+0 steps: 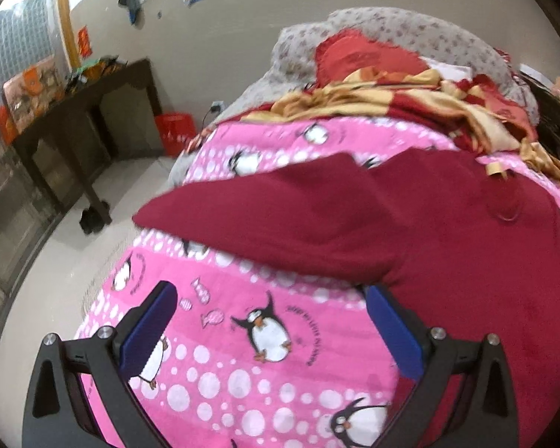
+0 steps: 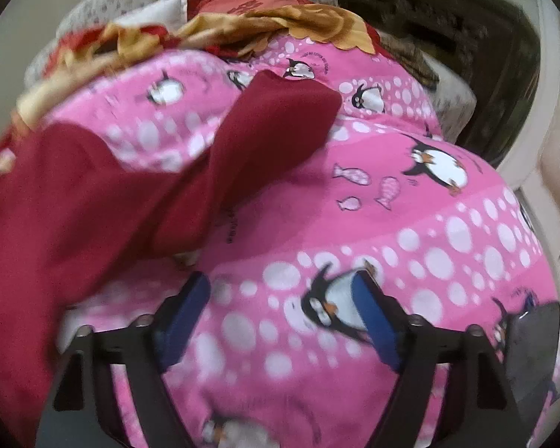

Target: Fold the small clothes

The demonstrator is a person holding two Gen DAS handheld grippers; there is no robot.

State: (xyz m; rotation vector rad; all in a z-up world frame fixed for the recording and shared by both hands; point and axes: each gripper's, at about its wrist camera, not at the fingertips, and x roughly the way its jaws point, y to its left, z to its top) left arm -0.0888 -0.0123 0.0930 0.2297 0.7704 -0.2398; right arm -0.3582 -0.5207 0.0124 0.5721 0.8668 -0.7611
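A small dark red garment [image 1: 448, 231] lies spread on a pink penguin-print blanket [image 1: 242, 354]. One sleeve [image 1: 265, 216] stretches to the left in the left wrist view. My left gripper [image 1: 270, 310] is open and empty, just below that sleeve, its right finger beside the garment's body. In the right wrist view the garment [image 2: 74, 201] lies at left, with its other sleeve [image 2: 276, 127] reaching up and right. My right gripper [image 2: 283, 298] is open and empty over the blanket [image 2: 448, 246], right of the garment. The right view is blurred.
A heap of red and gold bedding [image 1: 410, 100] and a floral pillow [image 1: 392, 30] lie at the bed's far end. A dark wooden table [image 1: 82, 112] and a red box [image 1: 175, 130] stand by the wall at left. A dark headboard [image 2: 448, 37] shows on the right.
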